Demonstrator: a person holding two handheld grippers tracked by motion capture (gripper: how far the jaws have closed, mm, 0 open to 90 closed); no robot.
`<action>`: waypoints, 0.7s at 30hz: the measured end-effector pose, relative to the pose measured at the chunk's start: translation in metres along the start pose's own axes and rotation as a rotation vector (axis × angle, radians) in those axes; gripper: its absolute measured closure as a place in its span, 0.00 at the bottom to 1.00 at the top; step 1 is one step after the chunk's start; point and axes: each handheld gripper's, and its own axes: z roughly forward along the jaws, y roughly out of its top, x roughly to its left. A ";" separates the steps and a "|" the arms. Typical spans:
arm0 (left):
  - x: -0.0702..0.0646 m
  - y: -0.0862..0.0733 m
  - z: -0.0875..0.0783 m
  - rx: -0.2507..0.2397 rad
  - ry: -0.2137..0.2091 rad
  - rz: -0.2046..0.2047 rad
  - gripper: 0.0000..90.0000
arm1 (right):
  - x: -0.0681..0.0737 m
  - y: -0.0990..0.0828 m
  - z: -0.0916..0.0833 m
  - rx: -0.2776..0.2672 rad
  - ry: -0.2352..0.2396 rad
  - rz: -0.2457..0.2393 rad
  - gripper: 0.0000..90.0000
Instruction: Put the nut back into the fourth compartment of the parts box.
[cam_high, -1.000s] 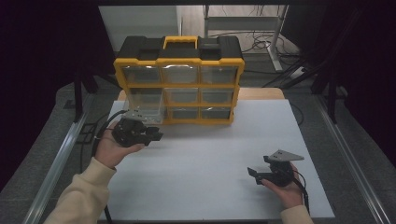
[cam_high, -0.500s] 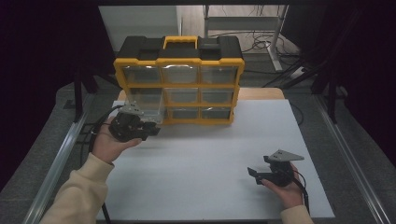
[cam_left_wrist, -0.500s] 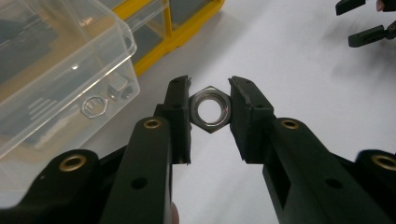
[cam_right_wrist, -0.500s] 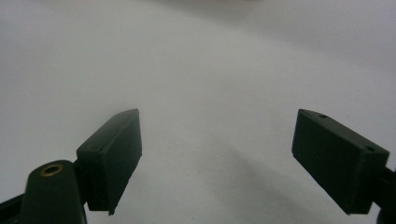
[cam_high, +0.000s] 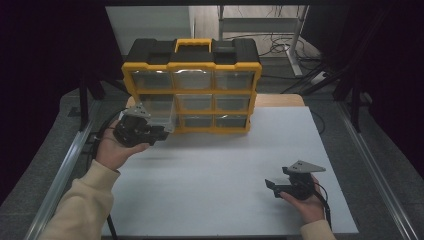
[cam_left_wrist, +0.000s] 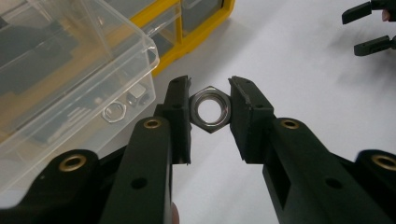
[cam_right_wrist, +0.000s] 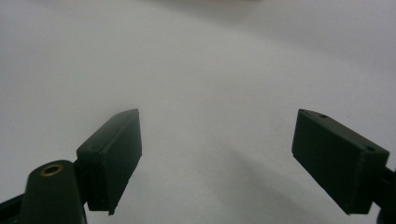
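nut (cam_left_wrist: 212, 108): too small to make out in high view | clear drawer (cam_left_wrist: 70, 70): cut off at left and top edges (contents blurred through plastic) | right gripper (cam_right_wrist: 217, 158): jaw bases cropped at bottom edge

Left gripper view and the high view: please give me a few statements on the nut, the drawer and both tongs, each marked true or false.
1. The left tongs hold a hex nut between their jaws. True.
2. The right tongs are clamped on a bolt. False: their jaws stand wide apart with nothing between them.
3. A clear plastic drawer is pulled out of the yellow organizer beside the left tongs. True.
4. The organizer's carry handle is black. False: it is yellow.
5. The right tongs sit inside the drawer. False: they are over the white tabletop, apart from the organizer.
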 end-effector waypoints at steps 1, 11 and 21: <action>0.000 0.001 -0.001 0.001 0.001 -0.001 0.78 | 0.000 0.000 0.000 0.000 0.000 0.001 0.19; 0.005 0.005 -0.004 -0.002 0.017 -0.007 0.78 | 0.000 0.000 0.000 -0.001 -0.001 -0.001 0.19; 0.016 0.012 -0.006 -0.017 0.038 -0.035 0.78 | -0.001 0.000 0.000 -0.003 -0.003 0.005 0.18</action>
